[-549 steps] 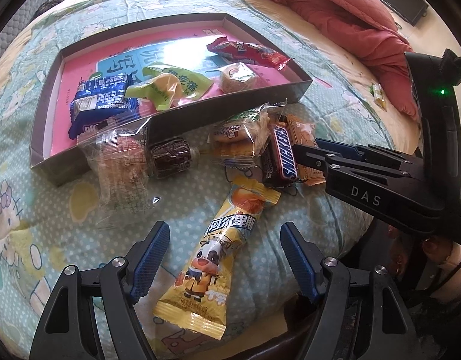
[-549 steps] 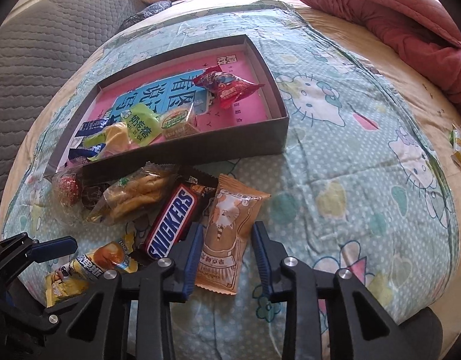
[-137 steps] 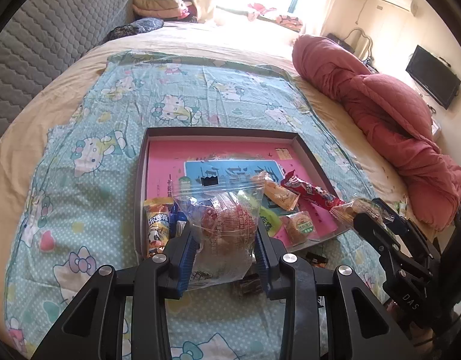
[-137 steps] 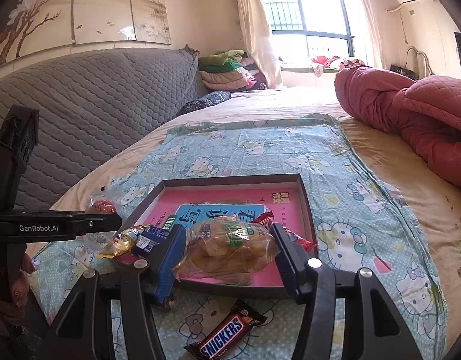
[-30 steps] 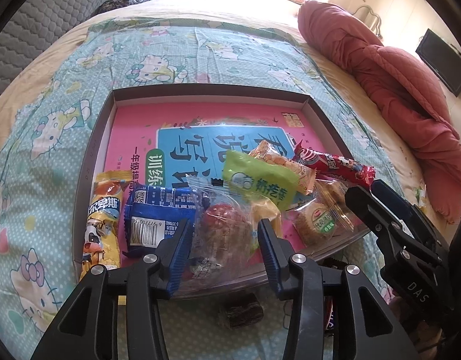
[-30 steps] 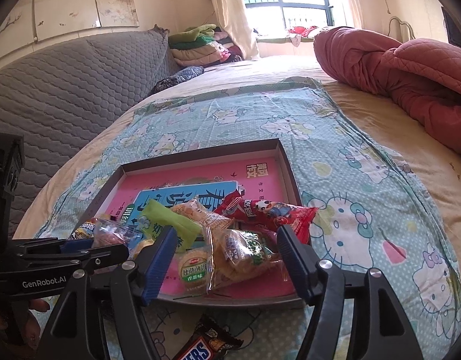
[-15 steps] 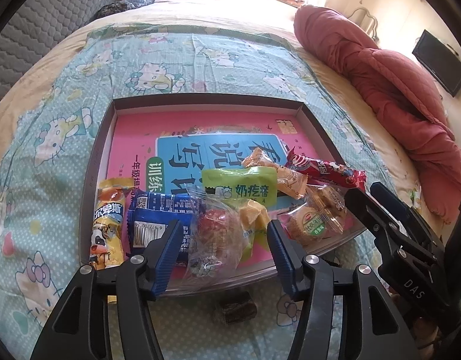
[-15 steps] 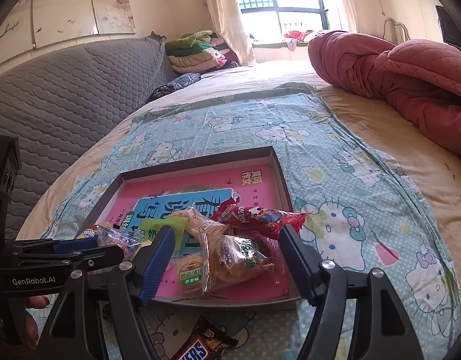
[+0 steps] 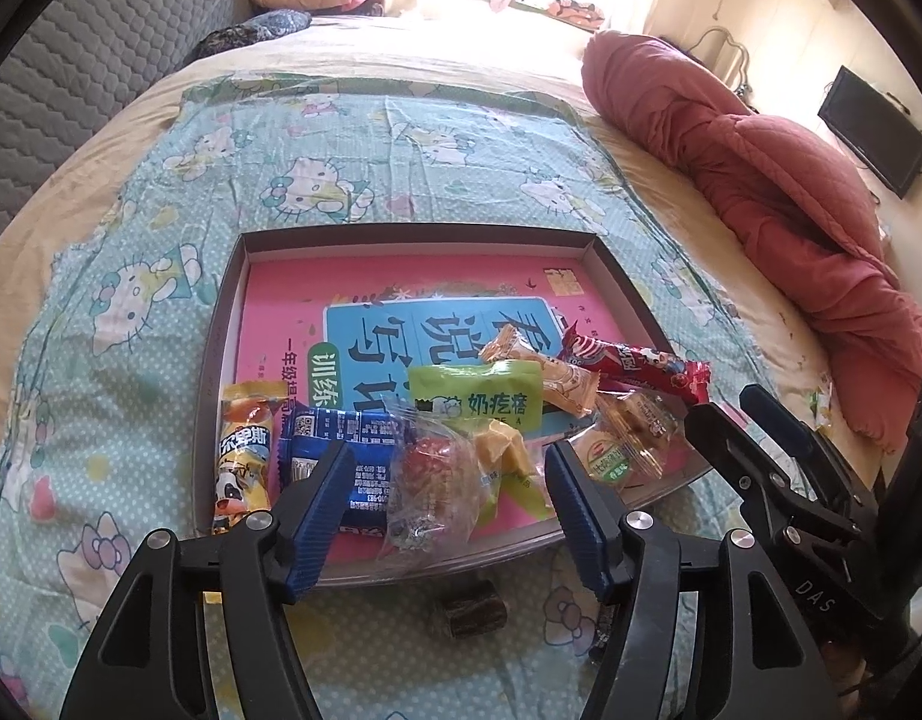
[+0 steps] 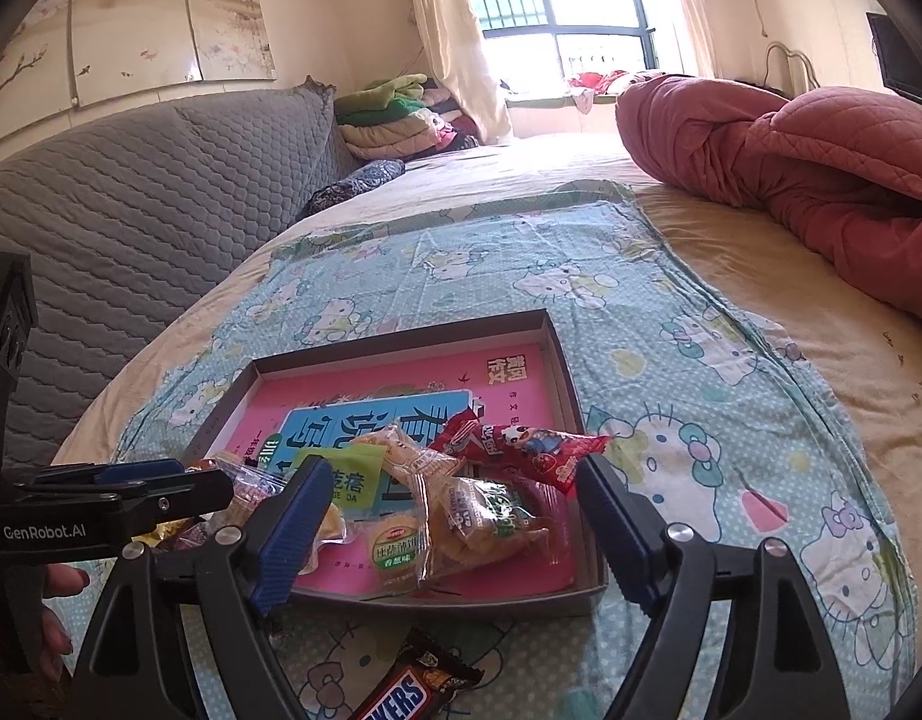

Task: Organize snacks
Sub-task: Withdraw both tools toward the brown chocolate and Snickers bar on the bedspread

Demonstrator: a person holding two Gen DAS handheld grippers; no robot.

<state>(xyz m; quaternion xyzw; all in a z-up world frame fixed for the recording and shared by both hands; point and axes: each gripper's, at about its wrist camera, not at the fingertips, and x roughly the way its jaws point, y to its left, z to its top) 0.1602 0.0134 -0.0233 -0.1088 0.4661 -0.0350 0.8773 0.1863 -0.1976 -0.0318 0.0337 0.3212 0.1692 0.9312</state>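
Sunlit bed point(image 9: 401, 138) under a cartoon-cat sheet carries a shallow tray point(image 9: 221, 324) crowded with snacks. Left tool point(image 9: 449, 510) hangs wide open over a clear-wrapped red snack point(image 9: 431, 474) at the tray's near edge; right tool point(image 10: 455, 522) gapes above a pastry bag point(image 10: 485, 522). Snickers bar point(image 10: 401, 696) lies outside on the sheet.

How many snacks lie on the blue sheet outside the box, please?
2: a dark candy just outside the box's near wall, and a Snickers bar to its right. More may be hidden.
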